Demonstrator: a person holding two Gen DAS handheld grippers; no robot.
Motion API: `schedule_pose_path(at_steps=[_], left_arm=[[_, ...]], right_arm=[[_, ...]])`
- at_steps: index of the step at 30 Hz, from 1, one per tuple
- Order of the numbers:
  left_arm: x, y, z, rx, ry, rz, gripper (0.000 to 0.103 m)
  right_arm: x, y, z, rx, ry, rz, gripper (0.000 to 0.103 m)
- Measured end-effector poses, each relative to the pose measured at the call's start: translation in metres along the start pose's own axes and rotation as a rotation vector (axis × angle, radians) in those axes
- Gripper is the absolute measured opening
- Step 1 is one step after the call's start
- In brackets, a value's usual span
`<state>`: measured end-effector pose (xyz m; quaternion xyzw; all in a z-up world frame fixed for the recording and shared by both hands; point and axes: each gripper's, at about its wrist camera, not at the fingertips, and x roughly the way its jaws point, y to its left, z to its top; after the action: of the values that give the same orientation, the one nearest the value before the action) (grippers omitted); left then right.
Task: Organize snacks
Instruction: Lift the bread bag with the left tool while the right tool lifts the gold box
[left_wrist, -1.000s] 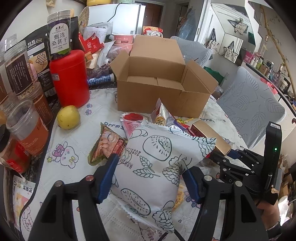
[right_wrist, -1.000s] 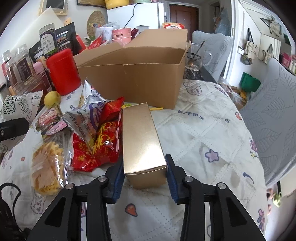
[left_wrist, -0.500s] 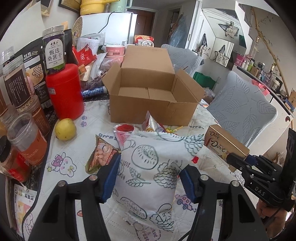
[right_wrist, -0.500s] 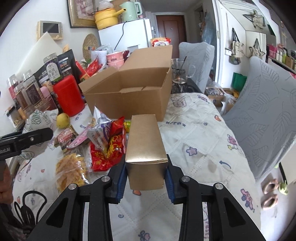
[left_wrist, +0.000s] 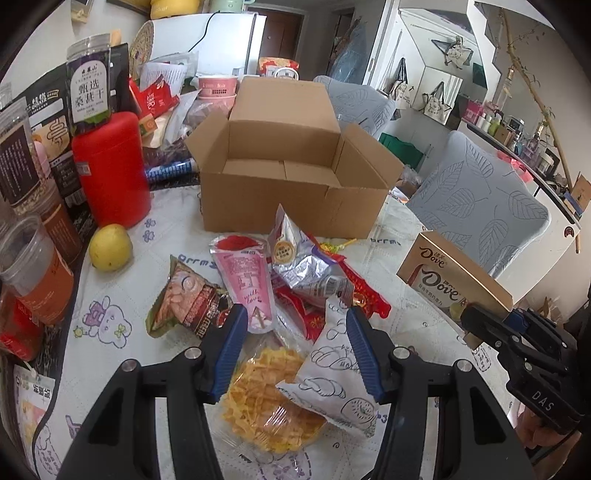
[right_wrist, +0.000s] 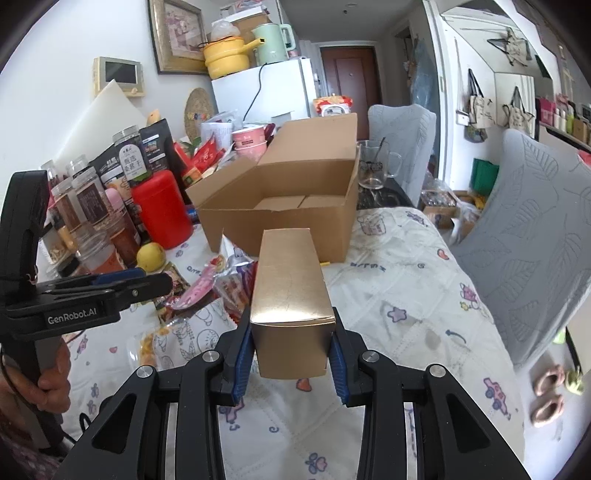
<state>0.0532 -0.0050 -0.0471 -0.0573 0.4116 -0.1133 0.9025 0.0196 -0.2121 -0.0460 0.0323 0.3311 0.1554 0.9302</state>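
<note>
My right gripper (right_wrist: 291, 354) is shut on a gold Dove chocolate box (right_wrist: 290, 291), held above the table and pointing at the open cardboard box (right_wrist: 284, 214). The Dove box also shows in the left wrist view (left_wrist: 448, 280). My left gripper (left_wrist: 293, 350) is open and empty above the snack pile. The white printed bag (left_wrist: 332, 380) lies below its right finger, on a clear bag of yellow waffle crisps (left_wrist: 266, 402). The cardboard box (left_wrist: 291, 177) stands behind the pile and looks empty.
Loose snack packs lie before the box: a pink pouch (left_wrist: 245, 280), a brown pack (left_wrist: 184, 299), a silver pack (left_wrist: 306, 266), red wrappers (left_wrist: 362, 291). A lemon (left_wrist: 110, 246), a red canister (left_wrist: 110, 170) and jars stand left. A grey chair (left_wrist: 476, 206) is right.
My left gripper has let go of the white printed bag, which dropped onto the waffle crisps. My right gripper has lifted the Dove box higher, toward the cardboard box.
</note>
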Motion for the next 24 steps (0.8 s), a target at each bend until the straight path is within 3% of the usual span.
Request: schedule_pose_path(at_steps=[7,14,24], left_arm=[[0.010,-0.001,-0.012,-0.002,0.087,-0.043,0.055],[0.022,-0.033,-0.015,0.053,0.133,-0.100,0.079],[0.064,-0.063,-0.033,0.007,0.285,-0.121,0.079]], right_arm=[[0.006,-0.004,-0.008,0.028,0.038,0.017,0.036],[0.005,-0.011,-0.015,0.043,0.045,-0.005,0.036],[-0.010,-0.044,-0.030,0.096,0.043,-0.053,0.036]])
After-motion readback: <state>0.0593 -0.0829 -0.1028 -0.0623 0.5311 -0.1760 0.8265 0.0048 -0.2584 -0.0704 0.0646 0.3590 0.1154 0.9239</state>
